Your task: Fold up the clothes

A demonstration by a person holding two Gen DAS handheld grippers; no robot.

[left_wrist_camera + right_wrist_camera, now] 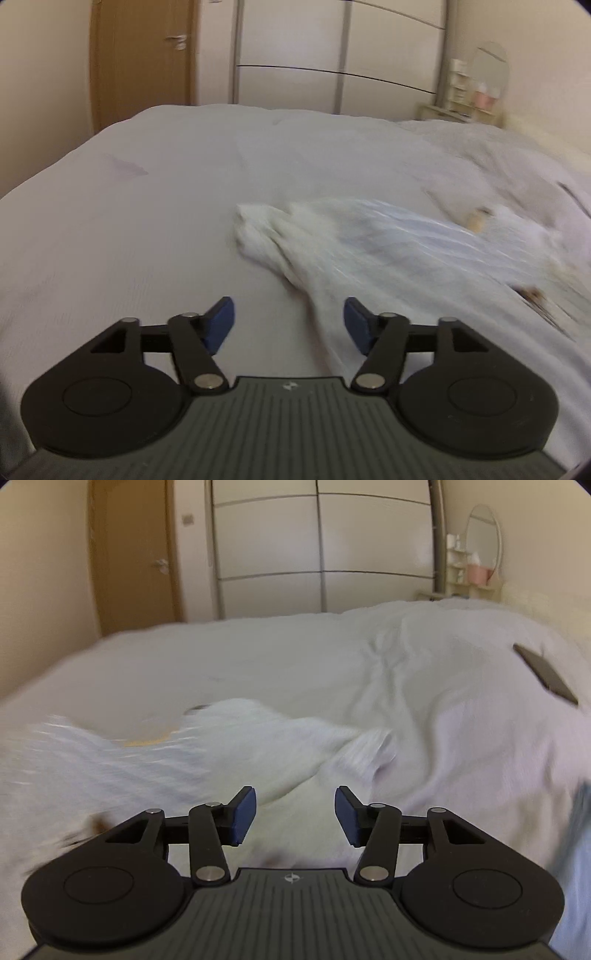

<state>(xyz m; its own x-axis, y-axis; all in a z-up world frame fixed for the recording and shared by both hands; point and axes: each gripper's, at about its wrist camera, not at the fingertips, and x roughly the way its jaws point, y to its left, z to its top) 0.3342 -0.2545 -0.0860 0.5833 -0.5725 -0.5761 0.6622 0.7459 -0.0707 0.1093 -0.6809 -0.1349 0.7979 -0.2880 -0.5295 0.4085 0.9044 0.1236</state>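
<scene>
A white garment with pale blue stripes (388,243) lies spread on the bed, blurred by motion; its left sleeve end (255,232) points left. My left gripper (289,325) is open and empty just above the garment's near left edge. In the right wrist view the same garment (258,746) lies ahead, with its right sleeve (365,753) bunched. My right gripper (294,814) is open and empty over the garment's white near part.
The pale grey bed cover (129,221) fills both views, rumpled on the right (443,686). A dark flat object (546,674) lies on the bed at the far right. A wardrobe (317,550), a wooden door (136,561) and a shelf with a mirror (480,550) stand behind.
</scene>
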